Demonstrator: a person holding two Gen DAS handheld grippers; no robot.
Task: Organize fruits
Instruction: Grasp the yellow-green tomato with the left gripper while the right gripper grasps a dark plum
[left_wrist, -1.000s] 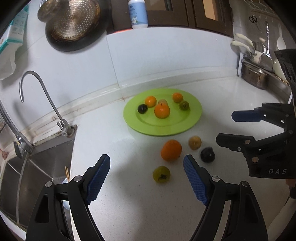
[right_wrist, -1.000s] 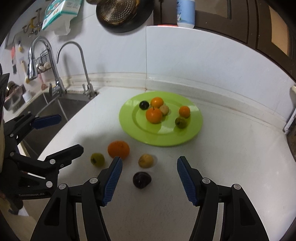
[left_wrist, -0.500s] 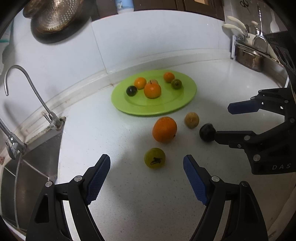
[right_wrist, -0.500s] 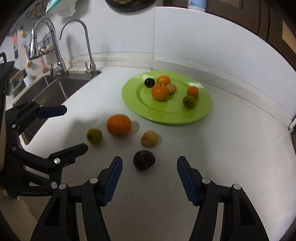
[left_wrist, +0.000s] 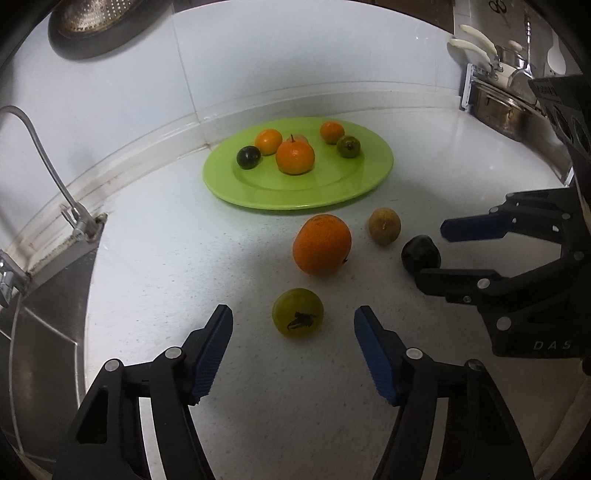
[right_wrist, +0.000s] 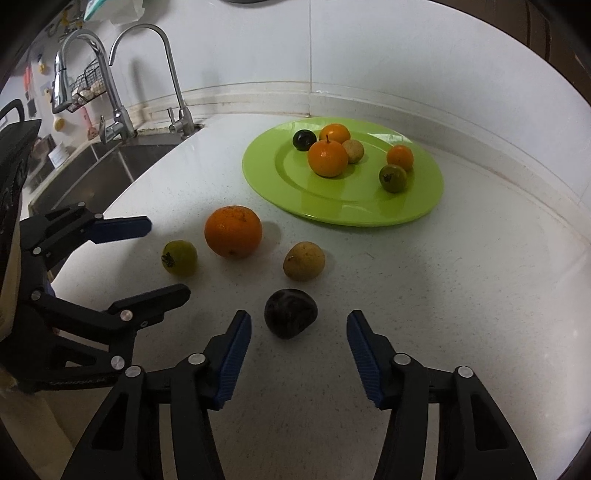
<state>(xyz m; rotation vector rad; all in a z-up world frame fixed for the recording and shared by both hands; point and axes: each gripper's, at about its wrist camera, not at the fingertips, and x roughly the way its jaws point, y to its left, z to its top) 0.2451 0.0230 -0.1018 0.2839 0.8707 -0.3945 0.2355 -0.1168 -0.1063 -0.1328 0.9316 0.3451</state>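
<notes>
- Fruits: four loose on desk near green plate; others on plate.
- L gripper fingers narrowed round green fruit, no contact.
- R gripper fingers narrowed round dark fruit, no contact.
- Both descended; grasps imminent.

A home kitchen: a white speckled surface beside a steel sink with two taps, a colander on the wall, and pots in a rack.
</notes>
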